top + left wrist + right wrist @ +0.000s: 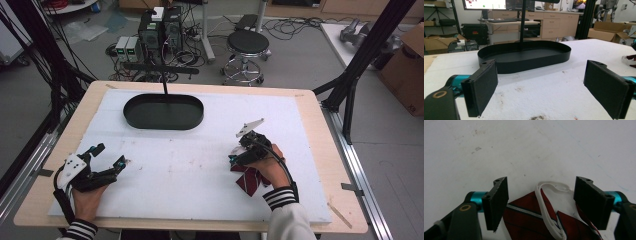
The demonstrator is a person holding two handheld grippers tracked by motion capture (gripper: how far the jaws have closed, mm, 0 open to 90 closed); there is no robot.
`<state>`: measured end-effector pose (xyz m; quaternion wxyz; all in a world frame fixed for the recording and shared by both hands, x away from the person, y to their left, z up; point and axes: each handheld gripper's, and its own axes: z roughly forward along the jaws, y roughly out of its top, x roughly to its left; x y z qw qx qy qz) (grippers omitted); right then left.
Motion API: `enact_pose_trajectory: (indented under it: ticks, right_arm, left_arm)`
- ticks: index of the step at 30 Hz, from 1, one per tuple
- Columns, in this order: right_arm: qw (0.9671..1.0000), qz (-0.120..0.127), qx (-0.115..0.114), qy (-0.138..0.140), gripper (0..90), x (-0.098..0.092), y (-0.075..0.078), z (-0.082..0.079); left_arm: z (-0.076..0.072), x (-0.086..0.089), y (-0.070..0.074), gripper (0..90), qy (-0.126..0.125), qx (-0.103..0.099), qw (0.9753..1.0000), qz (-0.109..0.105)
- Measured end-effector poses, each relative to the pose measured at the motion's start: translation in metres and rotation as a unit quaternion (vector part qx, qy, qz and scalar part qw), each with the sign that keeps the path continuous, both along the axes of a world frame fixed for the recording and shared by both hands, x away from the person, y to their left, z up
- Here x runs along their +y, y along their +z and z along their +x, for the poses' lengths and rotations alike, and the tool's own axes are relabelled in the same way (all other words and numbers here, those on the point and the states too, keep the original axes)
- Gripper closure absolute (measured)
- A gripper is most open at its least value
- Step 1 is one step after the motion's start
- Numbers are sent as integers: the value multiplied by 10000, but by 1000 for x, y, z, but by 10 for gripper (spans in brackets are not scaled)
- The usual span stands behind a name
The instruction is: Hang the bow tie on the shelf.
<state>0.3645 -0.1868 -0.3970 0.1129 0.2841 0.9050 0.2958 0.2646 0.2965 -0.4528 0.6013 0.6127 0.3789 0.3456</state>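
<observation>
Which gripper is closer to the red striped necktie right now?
Right. The right gripper hangs just over the necktie with open jaws either side of its white loop. The left gripper sits open far across the table.

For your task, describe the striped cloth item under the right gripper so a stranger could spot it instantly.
On the white foam board covering the wooden table, look near the front right, beneath the right gripper. There lies a dark red necktie with thin white stripes and a white elastic loop; nothing else on the board is fabric.
</observation>
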Motion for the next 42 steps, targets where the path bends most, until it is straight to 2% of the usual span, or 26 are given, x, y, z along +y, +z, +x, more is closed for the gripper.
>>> enact_pose_trajectory:
  ticks: [2, 4, 8, 11, 14, 16, 20, 23, 25, 29, 33, 38, 40, 42]
  right_arm:
    - [9997, -39, 170, -175, 350, 1, -2, 2]
    - [9996, -158, 219, -125, 423, 2, -4, 4]
    - [9991, -317, 272, -54, 448, 5, -7, 5]
    - [9984, -460, 328, 21, 508, 6, -9, 6]
    - [9980, -540, 339, 42, 551, 6, -9, 6]
    - [9971, -692, 326, 59, 553, 7, -9, 7]
    - [9964, -739, 401, 147, 574, 9, -9, 7]
    - [9943, -965, 405, 207, 614, 11, -8, 8]
    - [9943, -942, 452, 220, 637, 12, -8, 8]
    - [9920, -1171, 408, 226, 695, 13, -11, 9]
    - [9915, -1213, 420, 222, 789, 14, -11, 9]
    - [9887, -1408, 444, 264, 773, 16, -15, 9]
    - [9885, -1418, 452, 275, 798, 17, -15, 9]
    - [9884, -1403, 489, 307, 864, 17, -15, 9]
  left_arm:
    - [0, 0, 0, 125, 18, 1, 10000, -12]
    - [0, 0, 0, 125, 22, 3, 10000, -14]
    - [0, 0, 0, 125, 29, 1, 10000, -16]
    - [0, 0, 0, 125, 27, 4, 10000, -10]
    - [0, 0, 0, 125, 24, 9, 10000, -5]
    - [0, 0, 0, 125, 25, 14, 10000, -4]
    - [0, 0, 0, 125, 23, 13, 10000, -12]
    - [0, 0, 0, 125, 26, 13, 10000, -17]
    - [0, 0, 0, 125, 24, 10, 10000, -29]
    - [0, 0, 0, 125, 16, 12, 10000, -30]
    - [0, 1, 0, 125, 15, 13, 10000, -29]
    - [0, 1, 0, 125, 10, 9, 10000, -31]
    - [0, 0, 0, 125, 10, 12, 10000, -38]
    - [0, 0, 0, 125, 13, 10, 10000, -37]
